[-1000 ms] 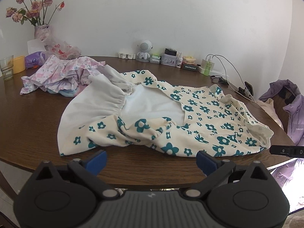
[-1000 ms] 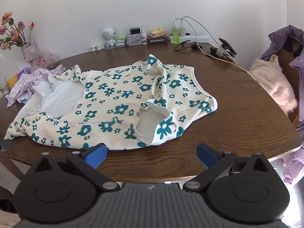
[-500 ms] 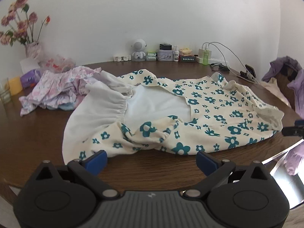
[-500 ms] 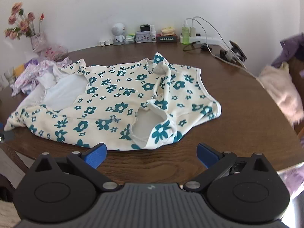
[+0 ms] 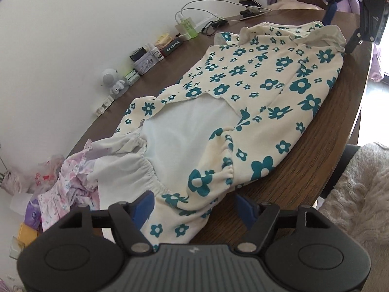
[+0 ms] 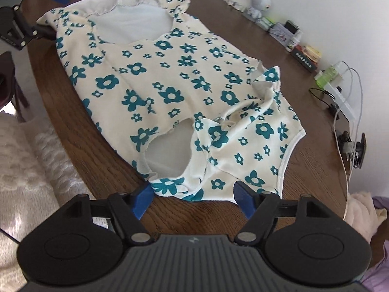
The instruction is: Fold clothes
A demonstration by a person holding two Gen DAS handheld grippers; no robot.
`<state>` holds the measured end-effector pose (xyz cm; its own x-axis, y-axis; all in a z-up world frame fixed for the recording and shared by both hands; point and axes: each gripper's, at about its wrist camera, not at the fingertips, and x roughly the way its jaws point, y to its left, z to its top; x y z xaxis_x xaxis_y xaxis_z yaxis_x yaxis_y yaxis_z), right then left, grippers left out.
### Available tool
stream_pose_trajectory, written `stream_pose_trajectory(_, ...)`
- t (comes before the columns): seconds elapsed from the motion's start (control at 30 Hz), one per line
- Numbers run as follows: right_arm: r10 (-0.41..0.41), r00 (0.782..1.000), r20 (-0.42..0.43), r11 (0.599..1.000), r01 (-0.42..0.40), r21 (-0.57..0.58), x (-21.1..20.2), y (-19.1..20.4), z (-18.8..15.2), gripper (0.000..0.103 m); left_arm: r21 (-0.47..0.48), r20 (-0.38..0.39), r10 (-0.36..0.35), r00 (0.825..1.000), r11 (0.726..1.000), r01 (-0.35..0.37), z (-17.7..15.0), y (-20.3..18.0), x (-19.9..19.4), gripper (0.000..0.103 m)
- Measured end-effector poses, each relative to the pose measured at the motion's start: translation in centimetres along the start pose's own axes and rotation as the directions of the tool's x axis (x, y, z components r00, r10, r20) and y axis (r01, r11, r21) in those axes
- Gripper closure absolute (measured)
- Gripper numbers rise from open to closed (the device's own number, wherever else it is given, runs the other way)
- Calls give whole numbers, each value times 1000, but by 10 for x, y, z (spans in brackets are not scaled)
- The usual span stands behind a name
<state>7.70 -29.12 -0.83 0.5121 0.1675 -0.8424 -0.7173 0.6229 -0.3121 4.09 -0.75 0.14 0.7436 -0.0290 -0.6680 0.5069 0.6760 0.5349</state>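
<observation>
1. On the round dark wooden table (image 5: 323,150) the cream garment with teal flower print (image 5: 265,90) lies spread out, its white lining showing at the open waist; it reaches from your left hand to your right hand.
2. A second ago both of your grippers stood level before the table edge. Now both views are tilted, so you have rolled both wrists and come close to the cloth.
3. Your left gripper (image 5: 197,206) has its jaws closing. The gathered hem end of the garment lies between the blue pads, but they do not yet press on it.
4. Your right gripper (image 6: 193,198) is closing too, with the edge near the armhole between its pads, not yet pinched.
5. I judge that you are beginning the grasp at both ends, so the first fold can follow once both pads hold.
6. The pile of pink flowered clothes (image 5: 70,189) lies just beside the left end; take care not to catch it.
</observation>
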Motion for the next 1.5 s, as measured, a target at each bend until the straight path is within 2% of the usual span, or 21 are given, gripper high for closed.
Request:
stream_pose_trajectory(0.07, 33, 999, -20, 996, -35, -80, -2, 0, 3, 30, 35, -1, -6, 1000, 999, 6, 4, -2, 3, 31)
stream_pose_trajectory(0.17, 33, 999, -43, 986, -40, -162, -6, -1, 4, 30, 63, 4, -17, 1000, 998, 17, 8, -5, 6, 32)
stream_pose_trajectory(0.23, 52, 997, -59, 981, -62, -185, 0, -5, 7, 37, 71, 6, -26, 1000, 997, 26, 11, -6, 8, 38)
stream_pose_trajectory(0.27, 68, 995, -69, 978, -80, -192, 4, -7, 10, 43, 75, 5, -32, 999, 997, 31, 12, -6, 9, 41)
stream_pose_trajectory(0.37, 135, 988, -77, 969, -148, -198, 11, -13, 18, 64, 90, -2, -47, 999, 995, 47, 13, -6, 9, 73)
stream_pose_trajectory(0.4, 143, 987, -79, 969, -156, -189, 13, -15, 20, 77, 91, 1, -48, 999, 995, 48, 12, -5, 8, 90)
stream_pose_trajectory(0.43, 150, 986, -80, 970, -162, -182, 15, -17, 22, 89, 90, 7, -46, 999, 995, 45, 12, -5, 5, 93)
stream_pose_trajectory(0.53, 141, 989, -54, 975, -148, -166, 10, -18, 20, 93, 85, 28, -31, 999, 996, 29, 12, -6, -5, 95)
stream_pose_trajectory(0.7, 96, 995, -15, 987, -98, -127, -8, -24, 17, 94, 69, 27, -39, 999, 997, 38, 21, 4, -17, 95)
stream_pose_trajectory(0.8, 61, 998, 0, 984, -61, -168, -17, -31, 27, 95, 89, 25, -43, 999, 995, 41, 39, 25, -12, 95)
stream_pose_trajectory(0.9, 5, 1000, 17, 975, -1, -222, -17, -48, 51, 95, 115, 20, -46, 999, 992, 44, 58, 46, -3, 95)
stream_pose_trajectory(1.0, -54, 999, 10, 962, 55, -269, 3, -64, 77, 95, 171, -16, -44, 999, 984, 46, 74, 61, 31, 93)
stream_pose_trajectory(1.07, -71, 997, -17, 959, 63, -277, 27, -74, 90, 95, 196, -39, -42, 998, 979, 49, 81, 67, 61, 91)
stream_pose_trajectory(1.27, -64, 993, -97, 973, 40, -229, 80, -87, 91, 95, 176, -71, -80, 994, 980, 91, 82, 78, 112, 88)
stream_pose_trajectory(1.3, -58, 993, -99, 976, 36, -215, 83, -88, 91, 94, 160, -77, -86, 993, 982, 97, 81, 80, 116, 81)
stream_pose_trajectory(1.4, -37, 995, -93, 989, 23, -145, 84, -94, 89, 93, 63, -93, -86, 992, 994, 92, 75, 93, 117, 48)
stream_pose_trajectory(1.43, -27, 996, -89, 993, 16, -116, 82, -98, 89, 92, 22, -87, -84, 993, 996, 86, 72, 99, 112, 41)
stream_pose_trajectory(1.47, -18, 996, -83, 996, 11, -87, 80, -101, 88, 91, -22, -76, -84, 994, 996, 83, 68, 105, 105, 40)
stream_pose_trajectory(1.5, -16, 997, -71, 998, 12, -55, 77, -105, 87, 85, -65, -65, -83, 994, 995, 79, 65, 112, 98, 39)
